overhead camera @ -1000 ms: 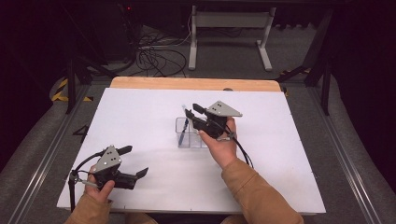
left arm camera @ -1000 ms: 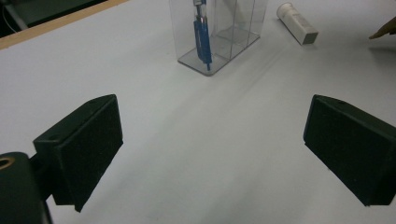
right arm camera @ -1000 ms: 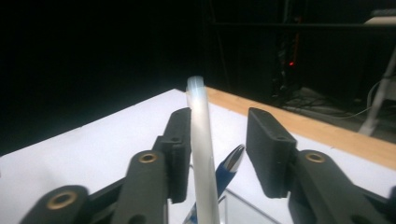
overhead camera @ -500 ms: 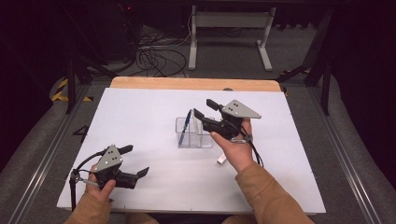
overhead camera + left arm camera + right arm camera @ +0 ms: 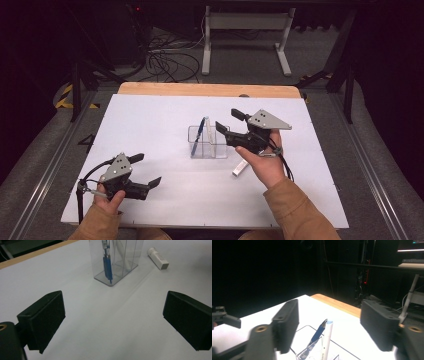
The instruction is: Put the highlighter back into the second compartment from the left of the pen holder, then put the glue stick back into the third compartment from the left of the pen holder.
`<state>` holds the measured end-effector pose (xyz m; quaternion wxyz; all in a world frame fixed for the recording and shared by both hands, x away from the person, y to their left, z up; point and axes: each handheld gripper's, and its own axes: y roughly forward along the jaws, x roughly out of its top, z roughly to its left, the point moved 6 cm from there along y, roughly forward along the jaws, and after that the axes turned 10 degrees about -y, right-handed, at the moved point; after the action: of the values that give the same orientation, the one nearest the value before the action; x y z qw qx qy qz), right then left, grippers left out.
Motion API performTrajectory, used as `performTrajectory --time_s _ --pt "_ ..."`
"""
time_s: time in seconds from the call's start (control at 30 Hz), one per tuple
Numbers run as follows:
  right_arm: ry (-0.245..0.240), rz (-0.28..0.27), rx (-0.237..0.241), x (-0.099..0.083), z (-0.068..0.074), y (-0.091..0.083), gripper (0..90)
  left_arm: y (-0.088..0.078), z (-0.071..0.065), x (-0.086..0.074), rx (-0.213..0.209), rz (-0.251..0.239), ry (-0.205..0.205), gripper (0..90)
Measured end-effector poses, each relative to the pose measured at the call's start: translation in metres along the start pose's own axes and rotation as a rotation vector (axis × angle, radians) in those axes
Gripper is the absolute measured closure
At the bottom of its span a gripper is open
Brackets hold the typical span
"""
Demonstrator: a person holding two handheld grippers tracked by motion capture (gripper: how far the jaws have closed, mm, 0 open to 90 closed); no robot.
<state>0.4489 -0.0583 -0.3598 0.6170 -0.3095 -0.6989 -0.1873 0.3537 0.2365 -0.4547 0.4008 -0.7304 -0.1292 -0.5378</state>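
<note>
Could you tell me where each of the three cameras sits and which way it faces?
High view: above the person's side, looking forward and down on the table; both forearms, left gripper, right gripper.
Left gripper view: low over the table, facing the clear holder and white tube; its own jaws stand wide.
Right gripper view: above the holder, facing the dark room; open jaws either side of the white pen.
Shared: the blue pen shows in both gripper views.
</note>
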Motion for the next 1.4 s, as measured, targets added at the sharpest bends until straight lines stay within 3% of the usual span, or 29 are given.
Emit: performTrajectory --time_s 0.07,0.13,0.23,0.57,0.87,1.1,1.27,1.4 --pt "0.028 0.046 0.002 -0.003 -0.001 -0.004 23.7 0.0 -0.001 0.002 0.002 -0.009 -0.004 4.2" --pt "0.003 0.099 0.005 -0.008 -0.003 -0.009 20.7 -0.001 -0.001 0.005 0.0 -0.023 -0.019 4.1" --pt "-0.05 0.107 0.006 -0.011 -0.007 -0.017 19.0 -0.001 -0.004 0.009 -0.018 -0.04 -0.044 3.6" --pt "-0.041 0.119 0.009 -0.03 -0.017 -0.053 12.3 0.005 -0.016 0.021 -0.031 -0.031 -0.026 2.5" --pt "-0.04 0.158 0.066 -0.064 -0.025 -0.077 8.0 0.011 -0.022 0.028 -0.047 0.004 -0.033 1.2" --pt "-0.03 0.197 0.073 -0.085 -0.028 -0.086 8.0 0.017 -0.031 0.035 -0.069 0.021 -0.028 1.4" --pt "-0.023 0.212 0.061 -0.092 -0.033 -0.09 8.2 0.022 -0.036 0.041 -0.034 0.036 -0.016 5.3" --pt "-0.016 0.21 0.058 -0.095 -0.035 -0.093 8.4 0.028 -0.042 0.045 -0.069 0.07 -0.026 6.5"
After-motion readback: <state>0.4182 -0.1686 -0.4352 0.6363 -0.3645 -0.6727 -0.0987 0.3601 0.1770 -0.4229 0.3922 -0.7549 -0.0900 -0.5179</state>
